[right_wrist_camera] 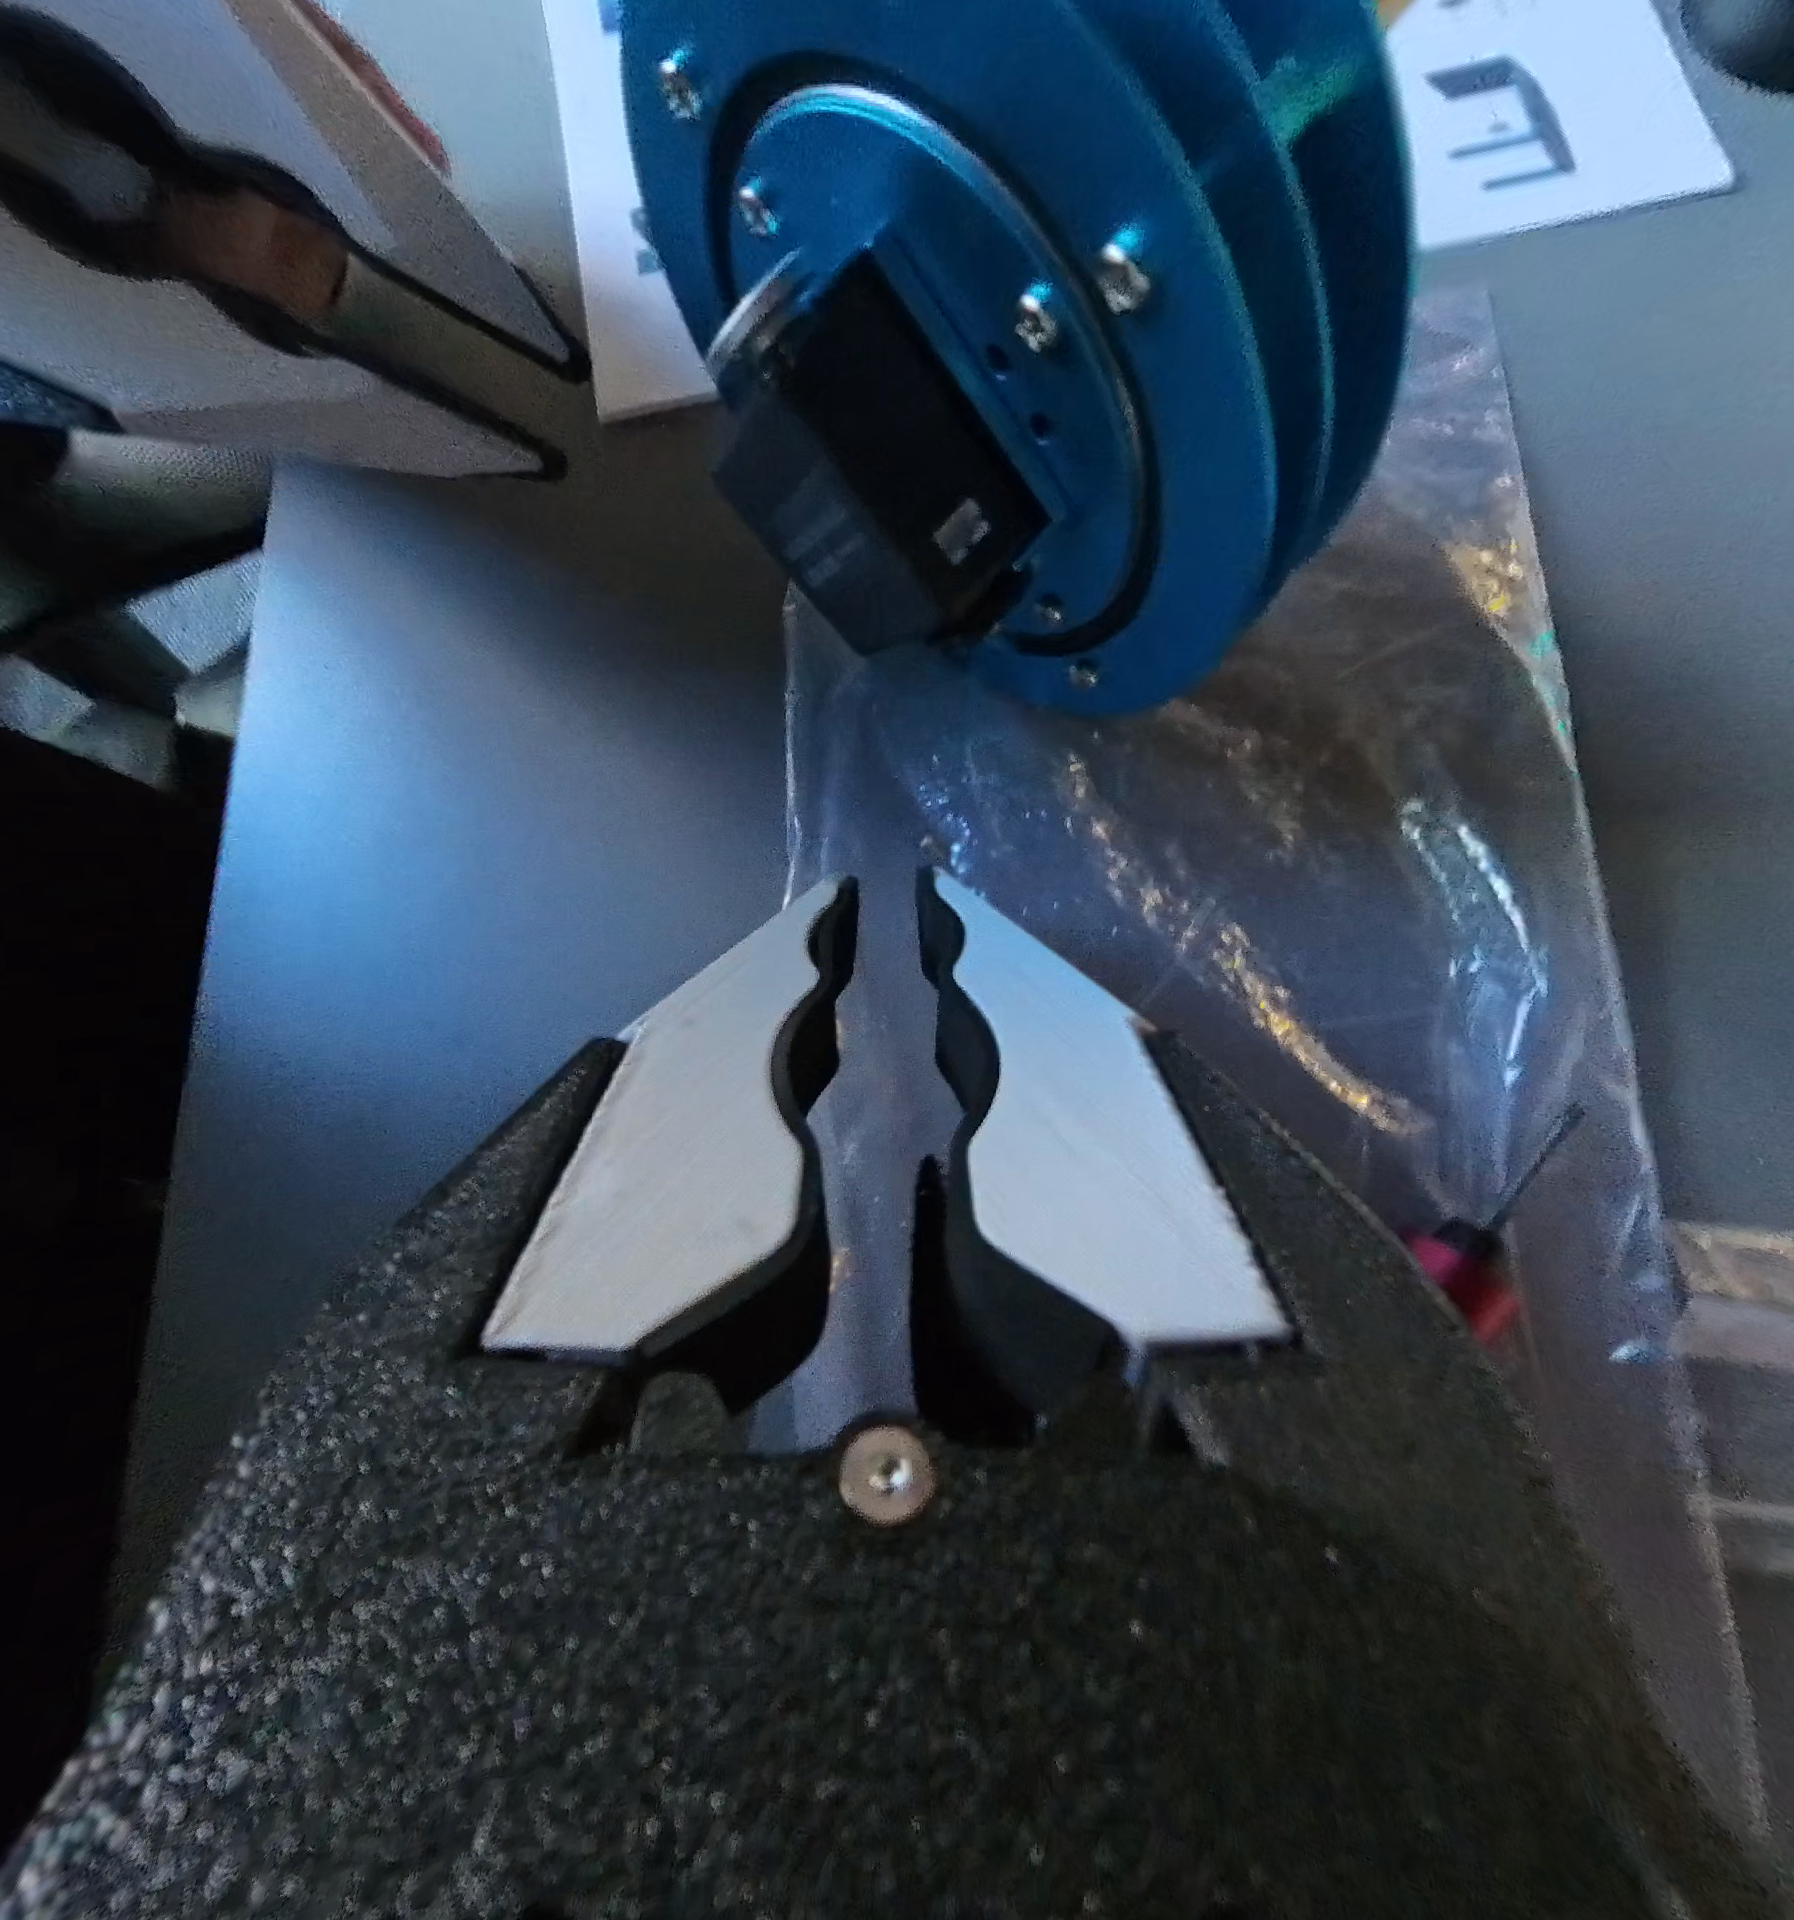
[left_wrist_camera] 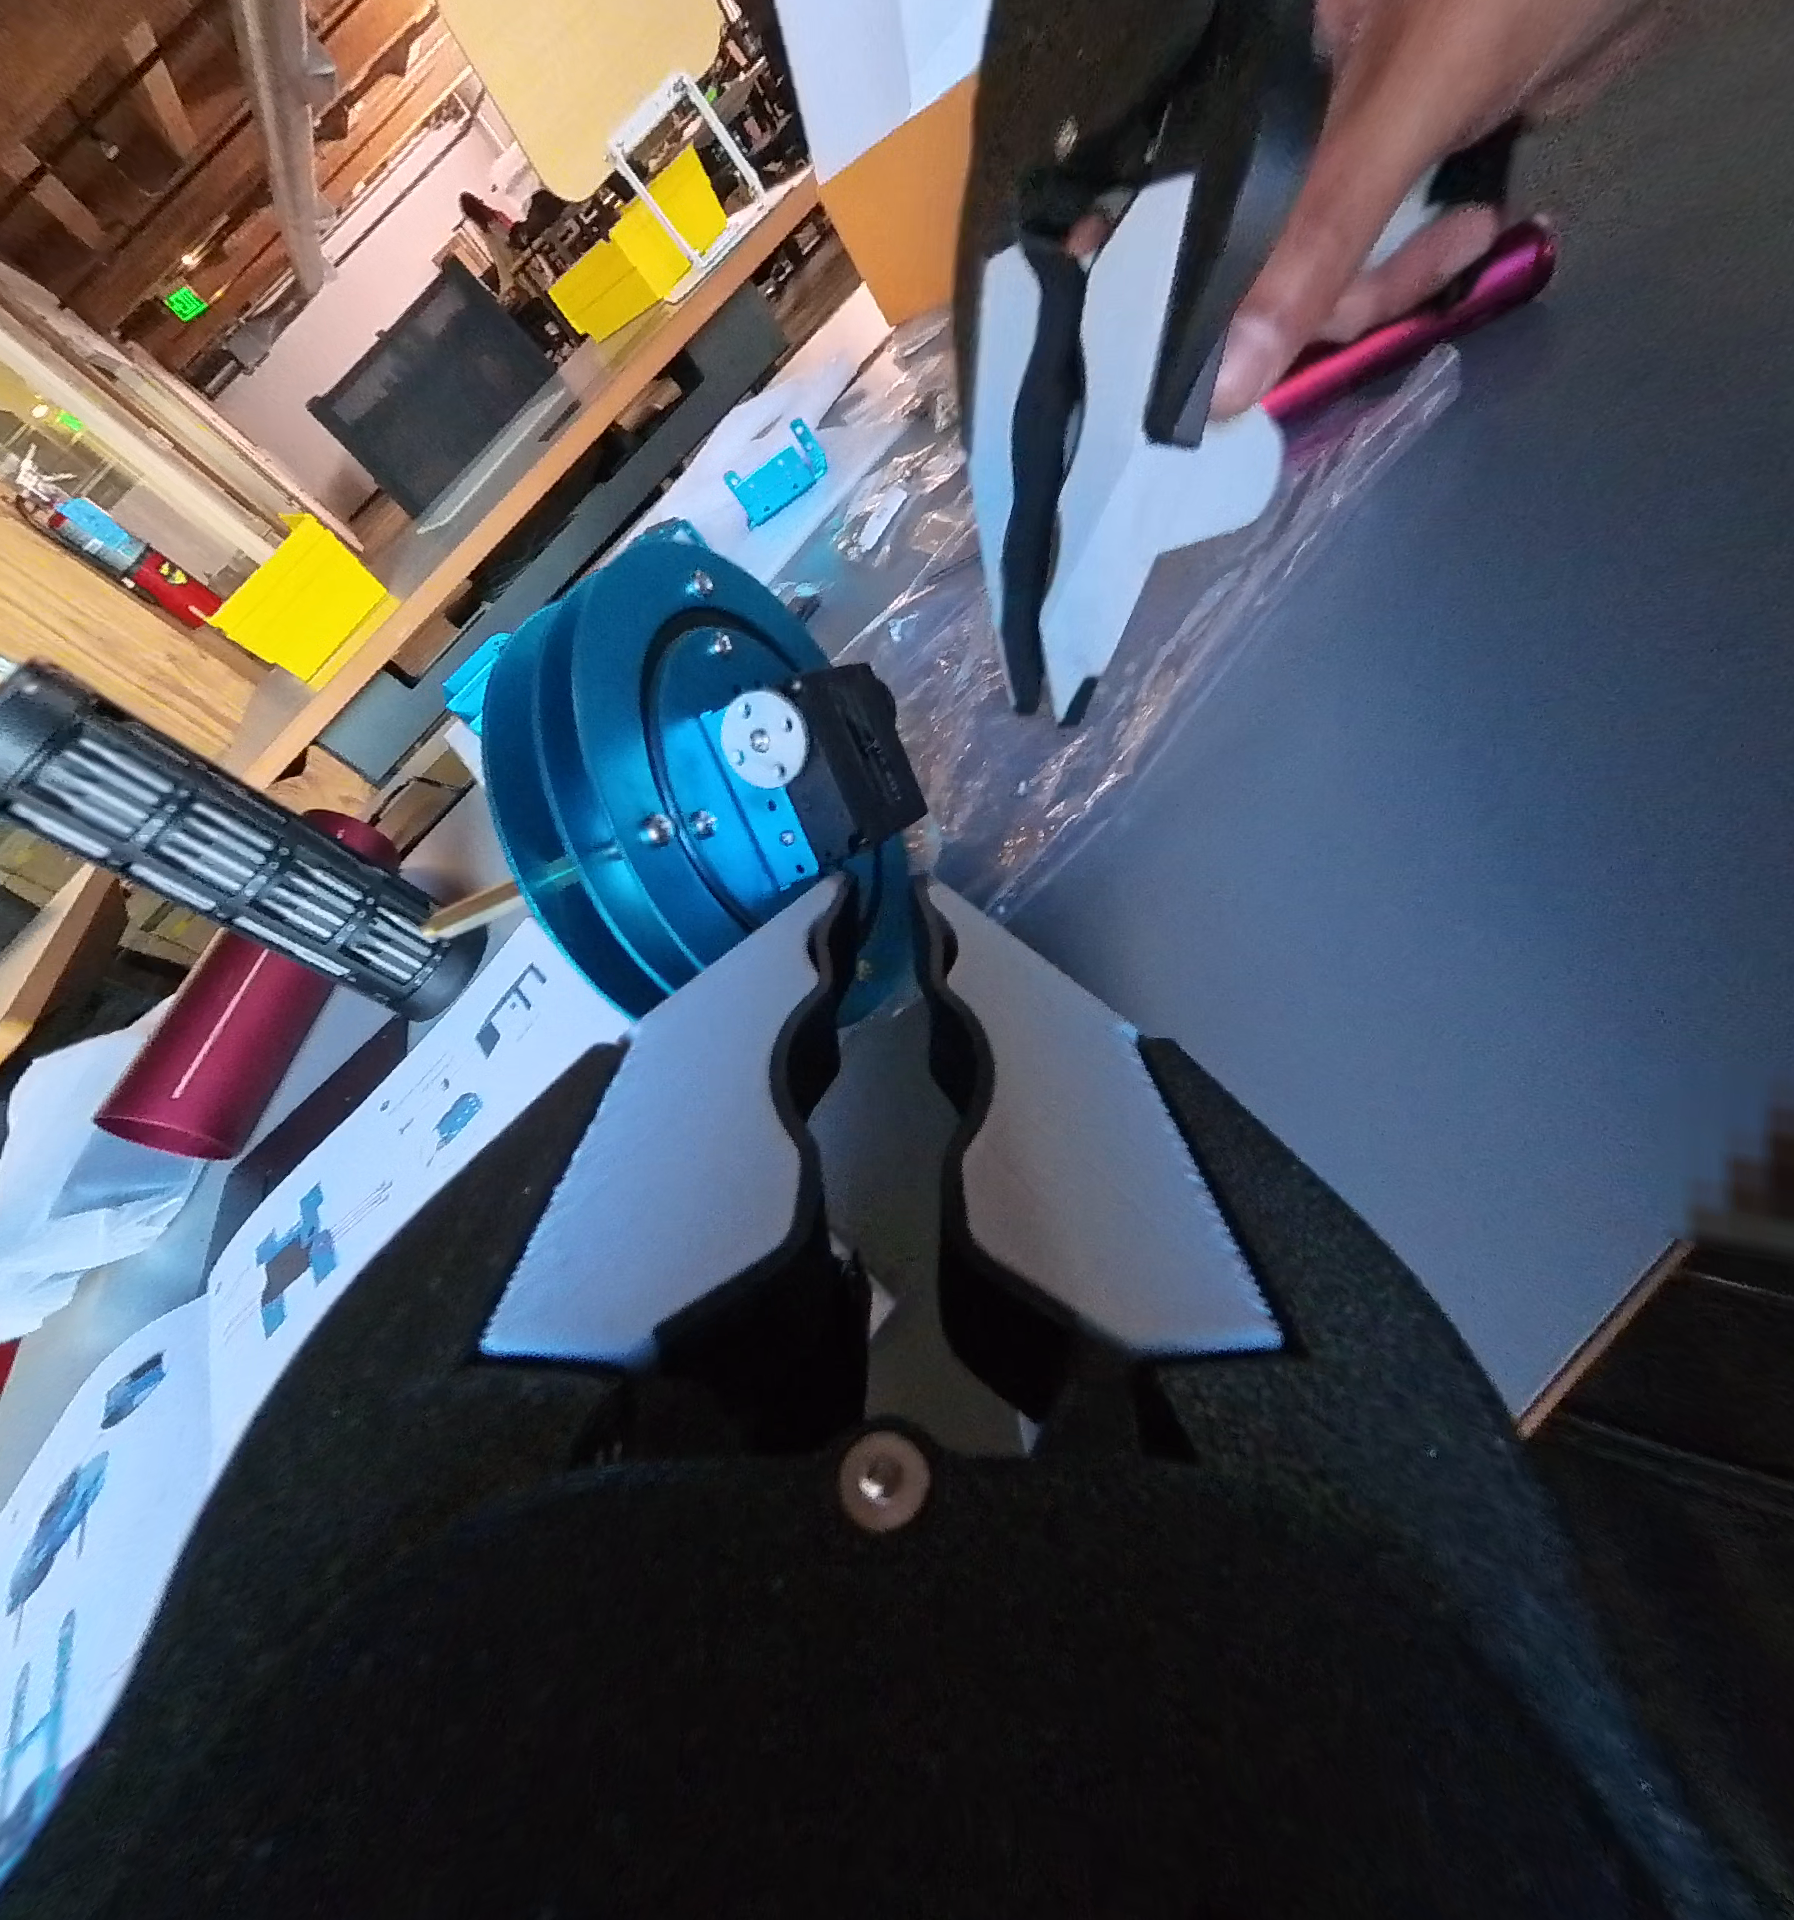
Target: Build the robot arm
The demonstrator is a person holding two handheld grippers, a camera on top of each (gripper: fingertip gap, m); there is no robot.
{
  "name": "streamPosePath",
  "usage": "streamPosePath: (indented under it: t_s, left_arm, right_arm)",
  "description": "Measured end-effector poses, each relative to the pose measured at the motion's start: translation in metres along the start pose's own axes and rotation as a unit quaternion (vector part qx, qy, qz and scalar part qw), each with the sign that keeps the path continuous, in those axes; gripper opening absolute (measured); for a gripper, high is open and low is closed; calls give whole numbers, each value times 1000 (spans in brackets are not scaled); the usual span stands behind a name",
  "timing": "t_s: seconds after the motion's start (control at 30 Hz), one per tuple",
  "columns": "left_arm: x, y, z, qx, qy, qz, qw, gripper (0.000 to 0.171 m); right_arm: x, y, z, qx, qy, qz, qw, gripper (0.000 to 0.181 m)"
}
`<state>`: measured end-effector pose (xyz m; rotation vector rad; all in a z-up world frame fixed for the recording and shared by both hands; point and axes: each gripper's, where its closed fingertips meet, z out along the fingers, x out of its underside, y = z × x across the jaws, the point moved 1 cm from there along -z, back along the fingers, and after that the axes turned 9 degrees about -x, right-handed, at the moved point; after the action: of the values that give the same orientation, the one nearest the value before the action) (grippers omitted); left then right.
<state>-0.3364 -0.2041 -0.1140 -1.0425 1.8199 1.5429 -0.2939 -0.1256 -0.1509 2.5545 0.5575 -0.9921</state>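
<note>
A blue round metal assembly (left_wrist_camera: 602, 790) with a black servo block (left_wrist_camera: 862, 758) bolted to its face stands tilted on the grey table (left_wrist_camera: 1444, 831). My left gripper (left_wrist_camera: 885, 894) is shut, its tips right at the assembly's lower rim; no grip on it shows. My right gripper (right_wrist_camera: 888, 888) is shut and empty, hovering over a clear plastic bag (right_wrist_camera: 1288, 883) a short way below the assembly (right_wrist_camera: 1236, 312) and servo (right_wrist_camera: 872, 488). In the left wrist view the right gripper (left_wrist_camera: 1049, 707) hangs at upper right, and a hand (left_wrist_camera: 1392, 208) presses a magenta screwdriver (left_wrist_camera: 1392, 332) against it.
A black bit rack (left_wrist_camera: 197, 831), a maroon cylinder (left_wrist_camera: 218, 1049) and a printed instruction sheet (left_wrist_camera: 353, 1195) lie left of the assembly. A small blue bracket (left_wrist_camera: 779, 478) and bagged small parts lie beyond. The table edge (left_wrist_camera: 1599, 1340) runs at right. Yellow bins (left_wrist_camera: 301, 597) stand behind. Some 9 cm of space lies between my two pairs of fingers.
</note>
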Motion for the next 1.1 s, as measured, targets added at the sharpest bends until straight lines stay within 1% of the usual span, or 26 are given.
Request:
streamPosePath:
  t_s: [0.07, 0.1, 0.17, 0.2, 0.27, 0.3, 0.43, 0.53, 0.63, 0.73, 0.97, 1.1]
  left_arm:
    - [-2, -7, -1, 19, -4, -7, 1000, 9]
    - [-3, -9, -2, 29, -7, -11, 1000, 9]
    - [-5, -9, -2, 39, -11, -25, 999, 9]
    - [-7, -10, -3, 48, -12, -39, 998, 9]
    - [-9, -9, -4, 64, -16, -67, 996, 9]
    - [-10, -8, -4, 71, -17, -77, 994, 9]
    - [-12, -5, -7, 83, -31, -100, 991, 9]
    - [-11, -4, -8, 84, -31, -103, 991, 9]
    - [-11, -6, -9, 84, -32, -96, 991, 10]
    - [-10, -8, -8, 84, -28, -90, 992, 10]
    - [-9, -8, -8, 89, -28, -93, 991, 9]
    - [-9, -8, -8, 89, -24, -99, 991, 9]
  right_arm:
    - [1, 1, 4, -3, 36, -55, 998, 10]
    - [-1, -2, 3, 8, 51, -88, 995, 8]
    - [-6, -1, 0, -3, 65, -145, 987, 4]
    - [-6, -5, -1, -4, 73, -162, 984, 4]
    - [-1, -7, 2, -39, 89, -184, 978, 7]
    - [0, -12, 4, -42, 92, -193, 976, 7]
    - [-1, -17, 12, -66, 117, -242, 961, 6]
    - [2, -13, 16, -113, 150, -258, 948, 4]
    - [5, -12, 20, -136, 187, -280, 932, 0]
    - [2, -13, 23, -142, 206, -289, 924, 1]
    - [3, -14, 24, -167, 247, -268, 916, 0]
    - [3, -13, 25, -184, 250, -254, 916, 0]
